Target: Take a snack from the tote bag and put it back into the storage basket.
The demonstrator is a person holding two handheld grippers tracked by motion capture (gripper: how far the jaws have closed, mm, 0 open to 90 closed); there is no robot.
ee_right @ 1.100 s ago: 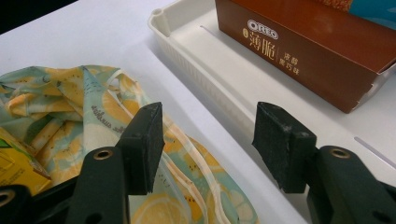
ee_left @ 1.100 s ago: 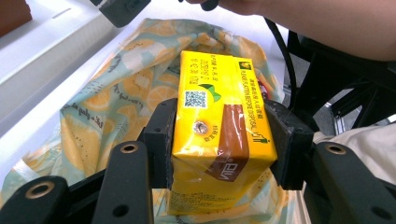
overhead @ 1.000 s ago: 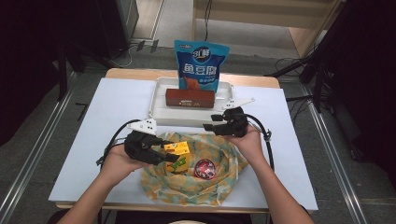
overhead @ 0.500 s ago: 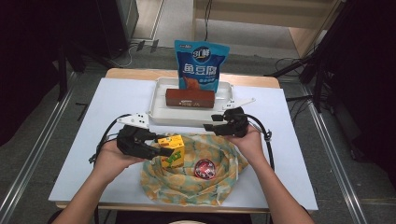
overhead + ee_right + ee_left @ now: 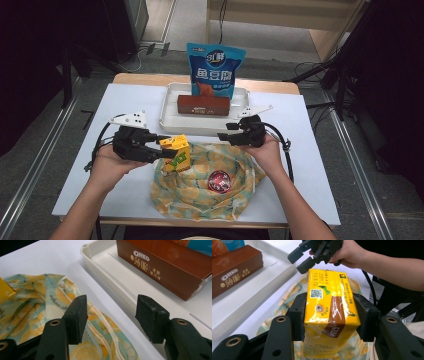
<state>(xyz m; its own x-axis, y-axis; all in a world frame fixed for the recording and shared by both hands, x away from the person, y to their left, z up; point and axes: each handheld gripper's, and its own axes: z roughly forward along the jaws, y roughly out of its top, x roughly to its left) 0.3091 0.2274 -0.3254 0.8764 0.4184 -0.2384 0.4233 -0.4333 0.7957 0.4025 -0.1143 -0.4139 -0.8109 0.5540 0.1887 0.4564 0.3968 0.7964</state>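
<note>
Both pads of the left gripper (image 5: 329,317) pinch a yellow-and-brown drink carton (image 5: 329,312) above the lemon-print cloth bag (image 5: 200,185); the right gripper (image 5: 111,315), beyond it, stands spread and empty.

Both forearms reach in from below, the left gripper (image 5: 162,146) with its jaws squeezed tight on something between them, and the right gripper (image 5: 225,132) with its jaws apart and bare.

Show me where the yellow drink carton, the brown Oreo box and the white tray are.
yellow drink carton (image 5: 329,307), left gripper view, its front face.
brown Oreo box (image 5: 203,105), high view, its long side.
white tray (image 5: 167,112), high view, its left rim.
</note>
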